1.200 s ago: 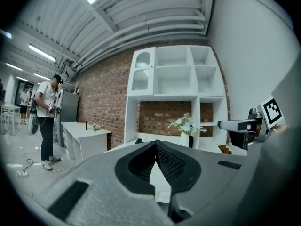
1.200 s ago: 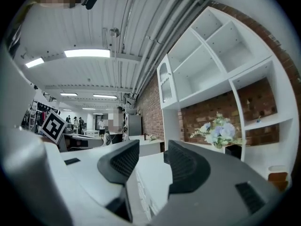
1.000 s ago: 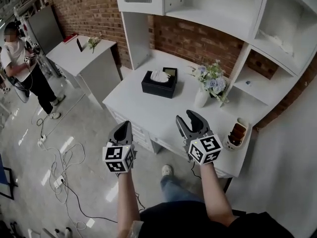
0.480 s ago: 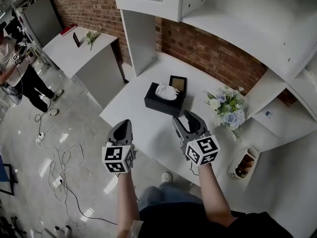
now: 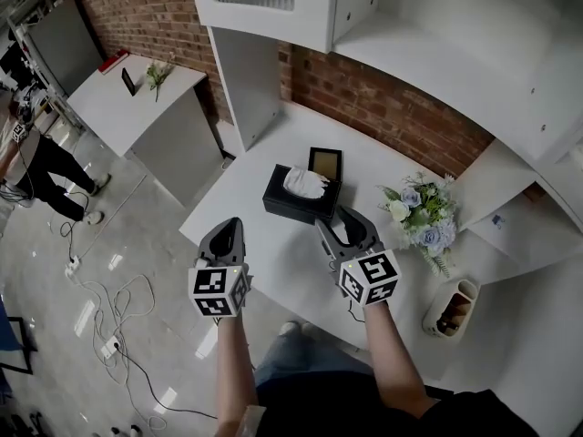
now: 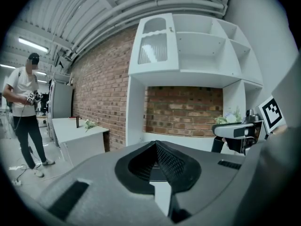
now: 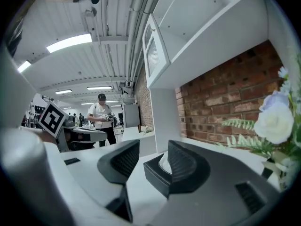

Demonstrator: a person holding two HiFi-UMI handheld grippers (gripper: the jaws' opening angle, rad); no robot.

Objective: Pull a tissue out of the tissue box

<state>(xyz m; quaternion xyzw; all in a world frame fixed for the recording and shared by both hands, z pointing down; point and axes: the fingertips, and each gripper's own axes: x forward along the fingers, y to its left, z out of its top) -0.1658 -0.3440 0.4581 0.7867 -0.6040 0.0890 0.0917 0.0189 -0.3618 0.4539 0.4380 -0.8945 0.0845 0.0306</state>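
Observation:
A black tissue box [image 5: 300, 195] sits on the white desk [image 5: 273, 244], with a white tissue [image 5: 305, 183] bunched up from its top slot. My right gripper [image 5: 350, 225] is open just in front of the box's right end, nothing between its jaws. In the right gripper view the tissue box [image 7: 155, 172] and tissue [image 7: 163, 163] show between the open jaws of the right gripper [image 7: 149, 157]. My left gripper [image 5: 226, 238] hangs over the desk's front left edge, jaws together. In its own view the left gripper [image 6: 155, 146] is shut and empty.
A small framed picture [image 5: 324, 163] stands behind the box. A vase of pale flowers [image 5: 422, 223] is at the right, a holder [image 5: 448, 308] further right. White shelving [image 5: 273, 7] rises above the desk. A person [image 5: 41, 157] stands far left among floor cables [image 5: 109, 289].
The view has shifted closer over the desk. Both grippers have drawn nearer the tissue box; the right one now sits close in front of it. The person has moved further left.

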